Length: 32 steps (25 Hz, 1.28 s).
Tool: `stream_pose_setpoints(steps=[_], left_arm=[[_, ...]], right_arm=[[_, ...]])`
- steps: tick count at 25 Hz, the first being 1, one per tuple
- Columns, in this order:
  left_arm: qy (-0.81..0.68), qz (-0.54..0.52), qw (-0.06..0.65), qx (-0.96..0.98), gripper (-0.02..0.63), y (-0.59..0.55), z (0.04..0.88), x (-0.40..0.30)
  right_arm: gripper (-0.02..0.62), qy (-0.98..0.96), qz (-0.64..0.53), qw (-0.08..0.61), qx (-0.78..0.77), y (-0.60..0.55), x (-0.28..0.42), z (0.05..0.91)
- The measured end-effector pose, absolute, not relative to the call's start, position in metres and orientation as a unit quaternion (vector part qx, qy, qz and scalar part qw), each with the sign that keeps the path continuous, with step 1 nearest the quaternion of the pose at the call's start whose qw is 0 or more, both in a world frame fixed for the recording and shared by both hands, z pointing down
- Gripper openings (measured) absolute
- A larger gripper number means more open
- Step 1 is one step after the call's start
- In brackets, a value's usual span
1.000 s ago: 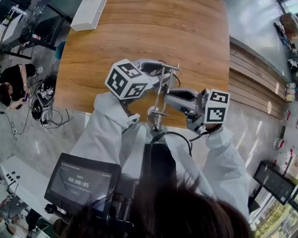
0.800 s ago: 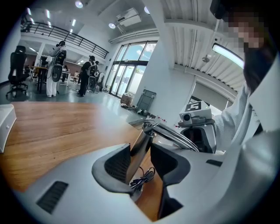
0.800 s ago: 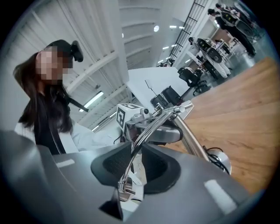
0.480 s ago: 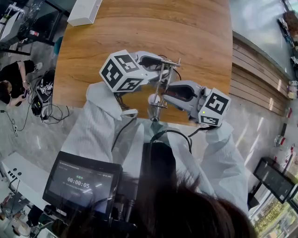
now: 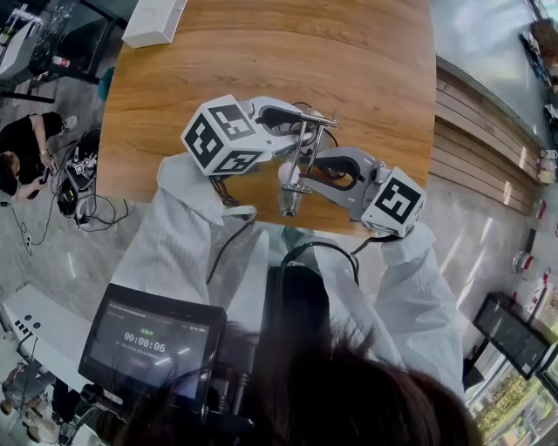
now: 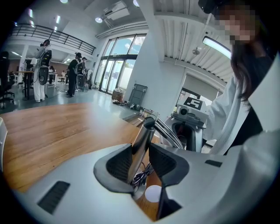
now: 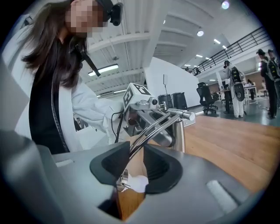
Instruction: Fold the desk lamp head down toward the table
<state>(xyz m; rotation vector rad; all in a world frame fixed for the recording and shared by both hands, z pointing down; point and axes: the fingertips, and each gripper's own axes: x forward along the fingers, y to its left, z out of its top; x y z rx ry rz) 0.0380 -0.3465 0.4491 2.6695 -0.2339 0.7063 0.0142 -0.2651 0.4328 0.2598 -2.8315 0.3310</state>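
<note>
A chrome desk lamp (image 5: 297,161) stands near the wooden table's (image 5: 261,61) near edge. My left gripper (image 5: 301,131) reaches in from the left, and its jaws are closing on the lamp's upright post (image 6: 141,144), which fills the gap between the pads. My right gripper (image 5: 307,177) comes from the right, lower down. Its jaws are opening, with the lamp's two thin curved arm rods (image 7: 151,129) running between the pads and touching them. The lamp head (image 7: 131,181), white with a chrome rim, hangs just below the right jaws.
A white box (image 5: 155,22) lies at the table's far left corner. A tablet (image 5: 153,340) hangs at the person's chest. Cables and seated people (image 5: 26,161) are on the floor to the left. A wooden bench (image 5: 479,165) runs along the right.
The right gripper has rolled about its own line, so its marker cube now faces lower right, and it sits closer to the post. The left gripper has barely moved.
</note>
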Motion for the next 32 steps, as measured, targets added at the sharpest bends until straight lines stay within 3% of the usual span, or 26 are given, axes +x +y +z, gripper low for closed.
stream_pose_setpoints(steps=[8, 14, 19, 21, 23, 25, 29, 32], left_arm=[[-0.083, 0.240, 0.187, 0.949, 0.121, -0.345, 0.447, 0.043], [-0.116, 0.209, 0.182, 0.954, 0.123, -0.348, 0.450, 0.040], [-0.213, 0.196, 0.196, 0.937, 0.122, -0.349, 0.466, 0.001], [-0.277, 0.154, 0.210, 0.925, 0.121, -0.351, 0.452, -0.019], [-0.338, 0.122, 0.199, 0.912, 0.121, -0.352, 0.431, -0.035], [-0.384, 0.100, 0.176, 0.901, 0.119, -0.348, 0.407, -0.043], [-0.448, 0.039, 0.129, 0.884, 0.002, -0.337, 0.342, -0.043], [-0.453, 0.007, 0.095, 0.887, 0.002, -0.319, 0.299, -0.026]], right_arm=[[0.106, -0.978, 0.107, 0.158, 0.083, -0.265, 0.017, 0.433], [0.095, -0.966, 0.166, 0.170, 0.104, -0.269, 0.021, 0.439], [0.100, -0.943, 0.163, 0.187, 0.221, -0.280, 0.038, 0.436], [0.048, -0.919, 0.167, 0.189, 0.302, -0.288, 0.054, 0.430], [0.002, -0.898, 0.169, 0.154, 0.377, -0.294, 0.070, 0.411], [0.002, -0.884, 0.154, 0.106, 0.427, -0.295, 0.077, 0.382], [0.002, -0.874, 0.060, 0.070, 0.478, -0.295, 0.073, 0.330], [0.002, -0.868, 0.053, 0.028, 0.494, -0.286, 0.073, 0.303]])
